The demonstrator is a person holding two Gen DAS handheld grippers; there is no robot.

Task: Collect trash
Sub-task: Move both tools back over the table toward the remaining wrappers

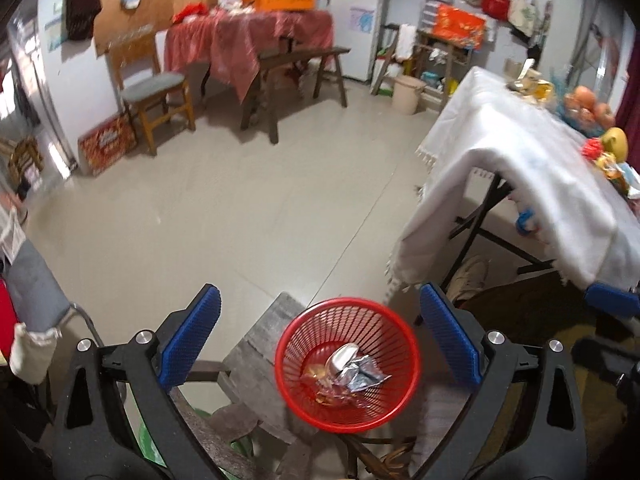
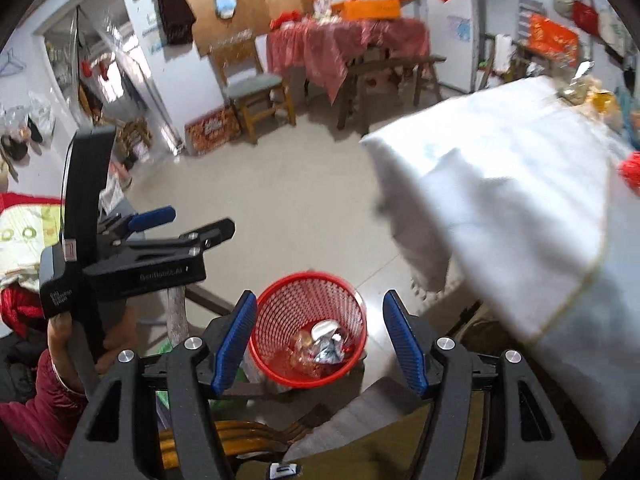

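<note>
Basket: a red mesh basket (image 1: pixel 347 364) sits low on a worn wooden stool (image 1: pixel 256 364), directly below both of your grippers, so anything released drops in.
Trash: crumpled silver foil and wrappers (image 1: pixel 348 370) already lie at the basket's bottom.
Left gripper (image 1: pixel 320 340): your fingers stand wide apart, nothing between them.
Right gripper (image 2: pixel 320 340): your fingers are moderately spread and hold nothing.
Surface: to your right, a folding table under a white cloth (image 1: pixel 512 168) carries fruit and packets at its far edge; more trash may wait there.
Room: pale tiled floor (image 1: pixel 240 200), a wooden chair (image 1: pixel 156 88), a red-draped table (image 1: pixel 248 36) against the far wall.
</note>
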